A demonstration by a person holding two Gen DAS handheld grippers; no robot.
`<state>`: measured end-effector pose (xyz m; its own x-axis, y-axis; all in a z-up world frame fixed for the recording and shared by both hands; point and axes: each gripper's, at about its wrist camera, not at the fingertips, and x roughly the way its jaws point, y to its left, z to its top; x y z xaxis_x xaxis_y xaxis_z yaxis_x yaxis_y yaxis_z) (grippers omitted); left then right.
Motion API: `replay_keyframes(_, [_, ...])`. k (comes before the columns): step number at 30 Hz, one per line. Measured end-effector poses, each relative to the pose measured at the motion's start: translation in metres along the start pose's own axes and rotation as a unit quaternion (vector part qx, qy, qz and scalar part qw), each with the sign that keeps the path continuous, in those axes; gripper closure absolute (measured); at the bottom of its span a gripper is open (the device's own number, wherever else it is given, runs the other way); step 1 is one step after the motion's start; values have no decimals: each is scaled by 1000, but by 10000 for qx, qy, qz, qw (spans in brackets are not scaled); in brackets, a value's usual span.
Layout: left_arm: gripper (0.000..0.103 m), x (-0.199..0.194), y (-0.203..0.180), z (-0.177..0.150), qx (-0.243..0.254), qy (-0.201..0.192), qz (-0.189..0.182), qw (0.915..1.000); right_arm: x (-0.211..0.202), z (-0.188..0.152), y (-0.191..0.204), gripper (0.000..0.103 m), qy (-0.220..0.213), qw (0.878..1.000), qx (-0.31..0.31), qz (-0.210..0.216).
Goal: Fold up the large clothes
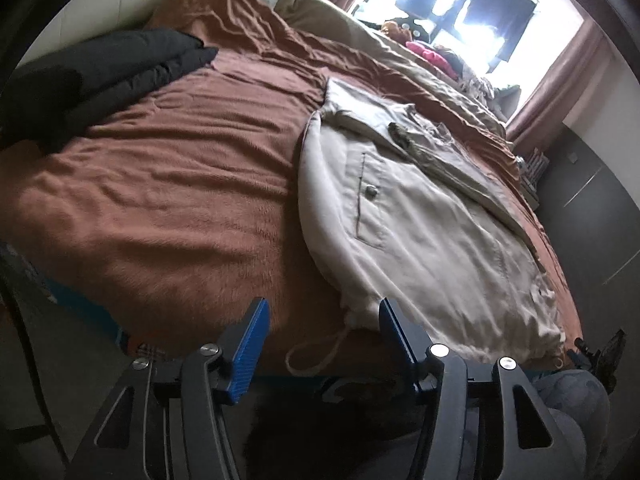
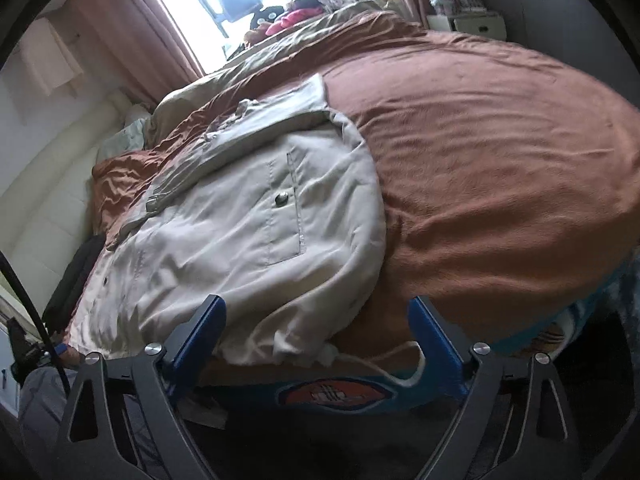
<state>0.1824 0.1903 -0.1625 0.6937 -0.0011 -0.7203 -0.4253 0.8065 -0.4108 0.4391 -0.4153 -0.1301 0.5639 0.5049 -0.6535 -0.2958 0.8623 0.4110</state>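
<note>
A beige jacket lies flat on the rust-brown bedspread, its pocket with a metal snap facing up and a sleeve folded across the chest. A white drawstring trails from the near hem corner. My left gripper hovers at the bed's near edge with blue pads apart; that hem corner and the cord lie between them, untouched. In the right wrist view, the jacket fills the left half of the bedspread. My right gripper stands wide open around the hem and drawstring.
A folded black garment rests at the far left of the bed, also seen as the black garment. A beige duvet and a heap of clothes lie under the bright window. A person's grey trouser leg stands beside the bed.
</note>
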Motion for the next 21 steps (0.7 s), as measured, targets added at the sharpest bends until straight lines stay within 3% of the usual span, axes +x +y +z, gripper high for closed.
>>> replay_keyframes(4, [45,30,3,16,-13,131,-102,9999,22,12,-3,12,69,10000,30,-32])
replay_keyframes(9, [55,63,3,36,45,335,-160,9993,39,25,-18,13,73,9993,354,138])
replay_keyframes(16, [59,90,1,57,96,448,-242,9987,58,37,-32,13,205,9948,664,743])
replay_keyframes(21, [60,98,9,60,-276,580,-532,9965,60,32,-41,15,336,9878,818,1283])
